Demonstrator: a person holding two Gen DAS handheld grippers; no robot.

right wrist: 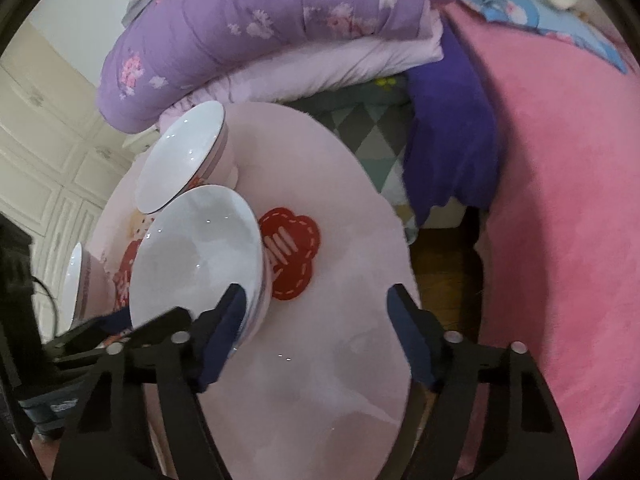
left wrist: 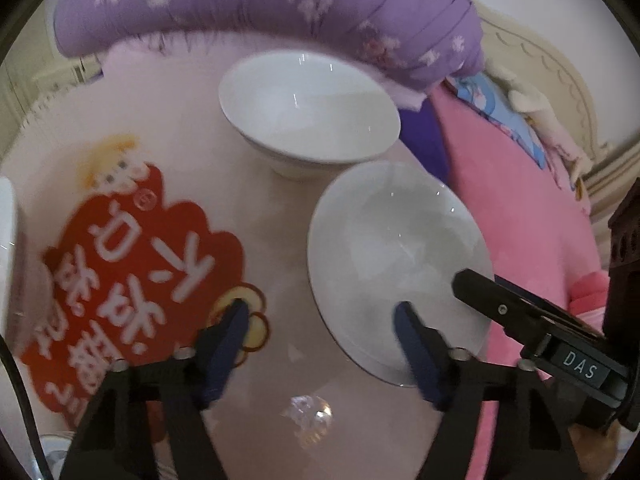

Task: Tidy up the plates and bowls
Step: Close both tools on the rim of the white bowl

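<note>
Tilting steeply downward, both tools, left (left wrist: pixel 322 314) and right (right wrist: pixel 316 294), straddle the near bowl's (left wrist: pixel 384 240) rim, unclamped.

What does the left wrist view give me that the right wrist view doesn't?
Only the left wrist view: the far bowl's whole inside, the big red printed logo almost entire, and the right gripper's black finger over the near bowl's rim.

Only the right wrist view: the red flower print, wooden floor, and more of a third bowl.

Both: near bowl, pink table, purple quilt, pink bedding.
</note>
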